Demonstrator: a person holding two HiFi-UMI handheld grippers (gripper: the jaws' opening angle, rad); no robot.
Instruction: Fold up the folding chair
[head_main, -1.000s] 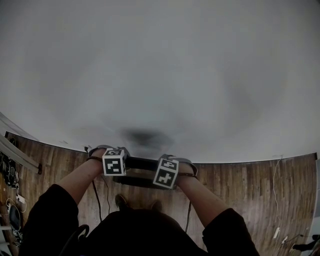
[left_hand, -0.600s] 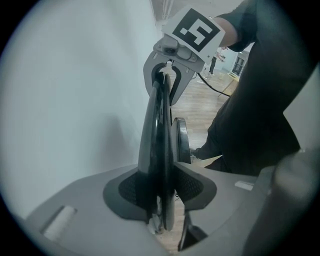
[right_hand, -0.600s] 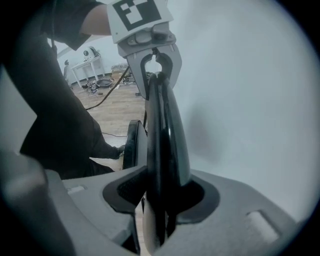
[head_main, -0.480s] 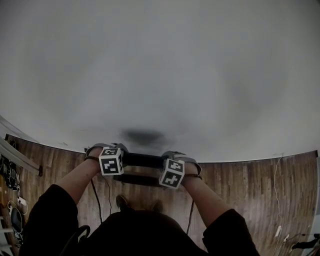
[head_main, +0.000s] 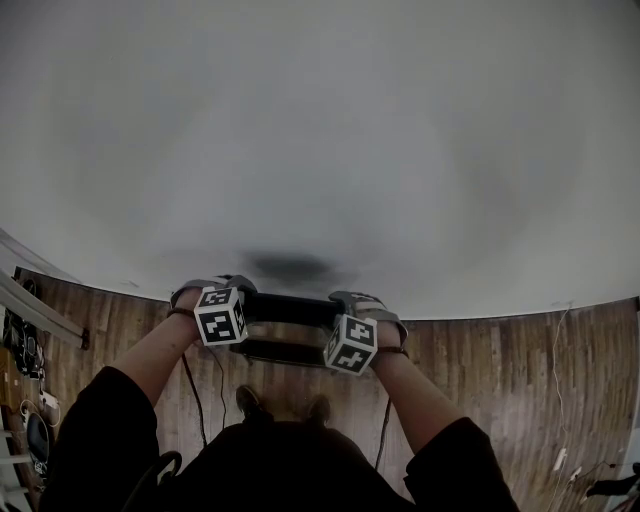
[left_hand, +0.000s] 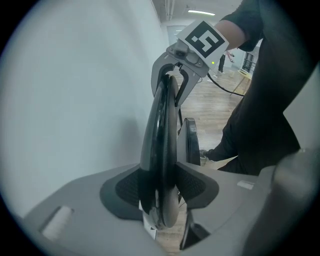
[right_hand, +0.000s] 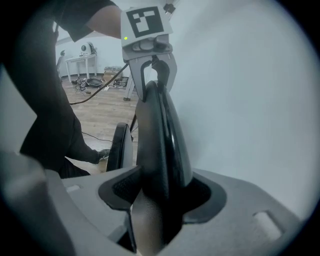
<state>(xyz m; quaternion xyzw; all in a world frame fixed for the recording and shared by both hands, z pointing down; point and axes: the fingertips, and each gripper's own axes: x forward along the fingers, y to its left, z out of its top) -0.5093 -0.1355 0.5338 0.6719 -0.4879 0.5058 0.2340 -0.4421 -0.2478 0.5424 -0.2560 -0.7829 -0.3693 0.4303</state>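
Big white wall, wood floor, and the folding chair stands folded flat at the floor's edge by that wall. The left gripper and right gripper straddle its top rail. Their jaws have just been opening, so the pads are loose.

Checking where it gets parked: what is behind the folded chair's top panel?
A plain white wall stands behind the chair's top panel. Whether they touch is hidden, and the chair's legs are covered by the panels and the person's body.
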